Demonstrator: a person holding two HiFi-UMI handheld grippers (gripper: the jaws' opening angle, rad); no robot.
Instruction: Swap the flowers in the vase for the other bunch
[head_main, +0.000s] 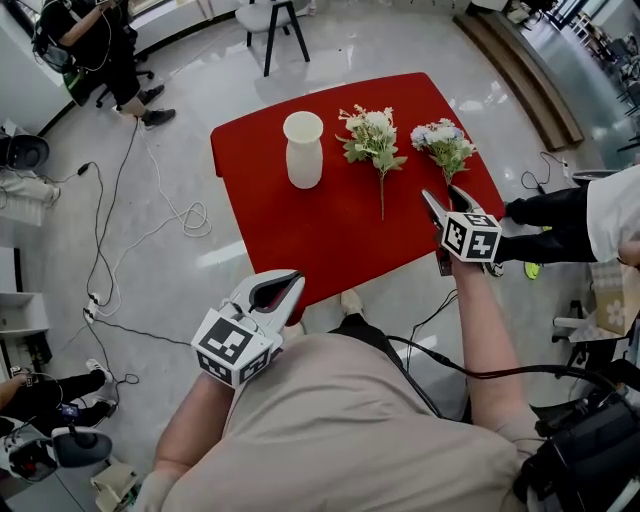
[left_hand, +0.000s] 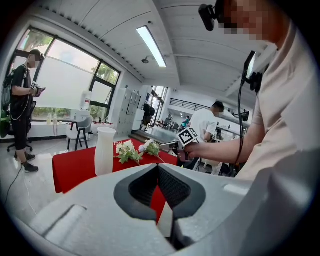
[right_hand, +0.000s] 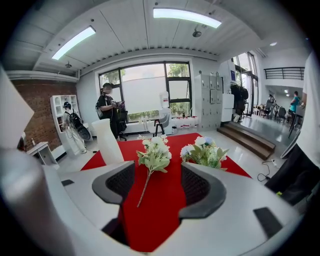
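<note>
A white vase (head_main: 303, 150) stands with nothing in it on the red table (head_main: 300, 230), toward its far left. To its right lies a bunch of white flowers (head_main: 372, 138), stem toward me. A bunch with pale blue flowers (head_main: 443, 146) lies further right. My right gripper (head_main: 440, 194) hovers open over the table's near right edge, just short of the blue bunch, and holds nothing. In the right gripper view the white bunch (right_hand: 156, 152) lies ahead between the jaws and the blue bunch (right_hand: 204, 152) to its right. My left gripper (head_main: 296, 277) is shut and empty, off the table's near edge.
A person in black (head_main: 100, 40) stands at the far left near a stool (head_main: 272, 20). Cables (head_main: 150, 210) trail over the floor left of the table. Someone's legs in dark trousers (head_main: 555, 215) reach in at the right. Steps (head_main: 520, 60) run along the far right.
</note>
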